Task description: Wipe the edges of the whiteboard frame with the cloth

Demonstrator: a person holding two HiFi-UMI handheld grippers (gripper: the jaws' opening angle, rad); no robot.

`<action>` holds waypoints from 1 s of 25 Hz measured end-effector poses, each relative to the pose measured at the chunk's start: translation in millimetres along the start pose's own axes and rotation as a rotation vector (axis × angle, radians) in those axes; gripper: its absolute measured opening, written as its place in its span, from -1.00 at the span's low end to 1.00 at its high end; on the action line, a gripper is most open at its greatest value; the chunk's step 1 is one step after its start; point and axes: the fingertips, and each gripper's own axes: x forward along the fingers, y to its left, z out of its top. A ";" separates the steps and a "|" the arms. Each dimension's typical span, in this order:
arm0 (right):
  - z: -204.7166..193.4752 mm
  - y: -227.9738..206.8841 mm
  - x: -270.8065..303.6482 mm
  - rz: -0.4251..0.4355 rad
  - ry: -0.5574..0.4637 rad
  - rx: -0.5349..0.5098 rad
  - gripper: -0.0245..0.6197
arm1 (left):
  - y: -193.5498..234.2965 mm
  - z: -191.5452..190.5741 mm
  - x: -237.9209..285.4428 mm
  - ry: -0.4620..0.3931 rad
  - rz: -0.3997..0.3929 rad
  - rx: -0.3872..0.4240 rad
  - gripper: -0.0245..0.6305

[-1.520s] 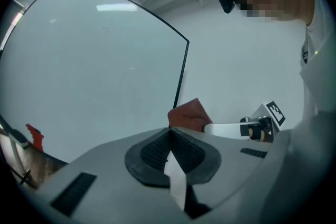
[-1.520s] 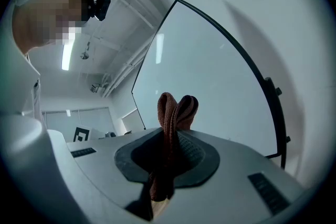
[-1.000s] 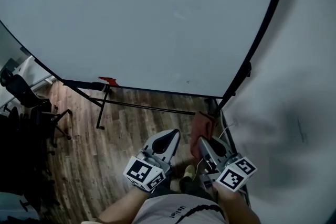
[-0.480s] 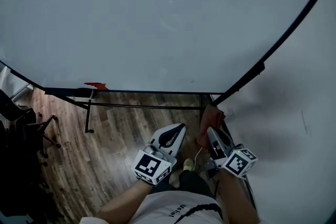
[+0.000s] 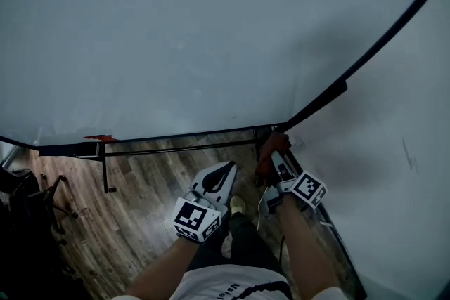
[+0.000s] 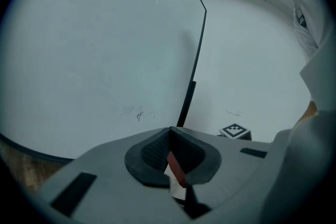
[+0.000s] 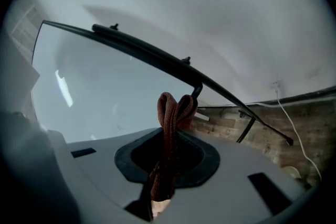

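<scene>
- The large white whiteboard (image 5: 197, 31) has a thin black frame (image 5: 330, 93) and stands over a wooden plank floor (image 5: 140, 193).
- The right gripper (image 5: 275, 159) is clamped on a folded reddish-brown cloth (image 7: 170, 113). It holds the cloth right at the frame's lower right corner.
- The left gripper (image 5: 223, 173) has its jaws together, beside that corner and apart from the frame.

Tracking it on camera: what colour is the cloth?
Reddish-brown cloth, clearest in the right gripper view.
</scene>
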 end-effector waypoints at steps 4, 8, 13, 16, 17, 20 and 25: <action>13.5 -43.0 26.8 -0.062 -0.026 0.100 -0.76 | 10.3 -13.9 16.8 0.025 0.017 -0.022 -0.90; 13.8 -56.5 48.5 -0.056 -0.020 0.147 -0.76 | 20.2 -21.5 24.1 0.032 0.045 -0.048 -0.90; 13.3 -44.8 75.6 0.061 0.003 0.179 -0.76 | 30.7 -23.8 24.4 0.040 0.089 -0.057 -0.90; 7.6 -36.0 85.0 0.115 0.037 0.167 -0.76 | 31.9 -23.3 18.0 0.038 0.113 -0.064 -0.90; 6.1 -35.2 87.3 0.126 0.042 0.171 -0.76 | 32.3 -23.7 15.8 0.037 0.123 -0.066 -0.90; -1.2 -36.1 95.7 0.156 0.068 0.185 -0.76 | 35.9 -25.7 10.3 0.030 0.161 -0.072 -0.90; -25.6 -21.8 107.7 0.185 0.149 0.200 -0.76 | 46.0 -25.0 -4.4 0.013 0.241 -0.088 -0.90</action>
